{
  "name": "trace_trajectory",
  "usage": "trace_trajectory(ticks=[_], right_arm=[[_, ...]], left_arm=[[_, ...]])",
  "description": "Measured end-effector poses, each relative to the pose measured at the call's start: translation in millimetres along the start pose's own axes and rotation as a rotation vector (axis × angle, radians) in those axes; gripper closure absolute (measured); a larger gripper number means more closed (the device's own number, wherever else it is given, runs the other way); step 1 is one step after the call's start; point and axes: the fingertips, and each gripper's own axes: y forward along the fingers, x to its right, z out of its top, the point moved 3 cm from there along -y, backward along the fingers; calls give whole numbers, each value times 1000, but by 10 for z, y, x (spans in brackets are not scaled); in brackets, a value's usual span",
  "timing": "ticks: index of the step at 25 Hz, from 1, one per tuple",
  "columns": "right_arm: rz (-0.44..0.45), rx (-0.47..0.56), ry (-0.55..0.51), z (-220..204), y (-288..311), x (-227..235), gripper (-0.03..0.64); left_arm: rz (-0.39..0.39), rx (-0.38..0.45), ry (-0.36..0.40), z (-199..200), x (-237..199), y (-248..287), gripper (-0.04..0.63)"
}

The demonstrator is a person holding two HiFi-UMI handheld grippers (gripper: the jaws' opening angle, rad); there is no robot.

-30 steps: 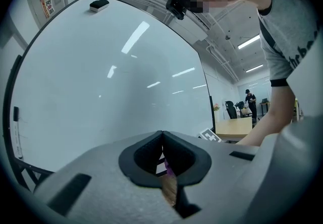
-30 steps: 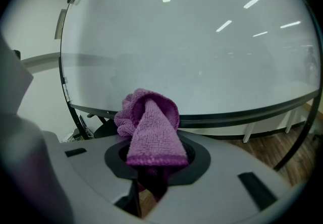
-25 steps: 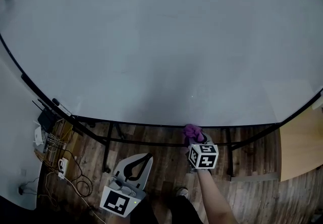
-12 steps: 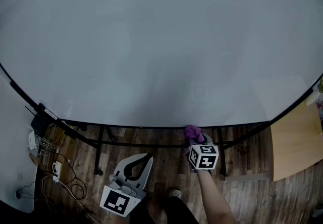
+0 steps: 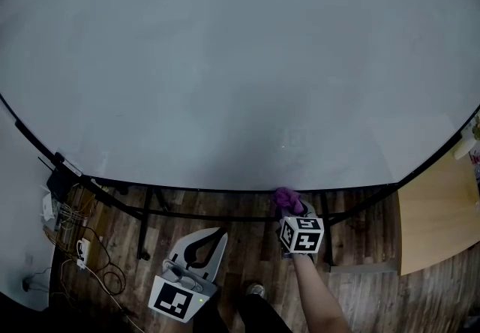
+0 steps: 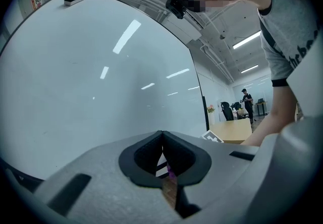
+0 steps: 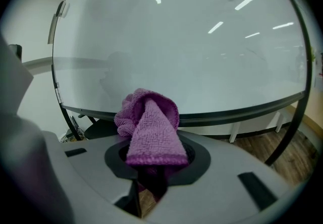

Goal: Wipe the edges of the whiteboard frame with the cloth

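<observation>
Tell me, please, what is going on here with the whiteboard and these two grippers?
A person stands at a large whiteboard with a gripper in each hand. The right gripper is shut on a purple cloth and holds it at the dark bottom edge of the frame, as if to wipe along it. Whether the cloth actually touches the edge is hard to tell. The left gripper hangs lower, over the wooden floor, with its jaws together and nothing in them.

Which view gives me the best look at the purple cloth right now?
Right gripper view: the cloth fills the centre, bunched and clamped in the right tongs. Head view shows only a small purple bunch at the bottom edge of the whiteboard frame. Left gripper view catches just a purple sliver.
</observation>
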Motion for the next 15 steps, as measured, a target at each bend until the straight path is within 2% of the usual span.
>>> trace_trajectory(ticks=[6,15], right_arm=[[20,-7,0,11,9,14,525],[-11,-7,11,8,10,-14,526]], left_arm=[[20,-3,2,21,90,11,578],[-15,-2,-6,27,-20,18,578]])
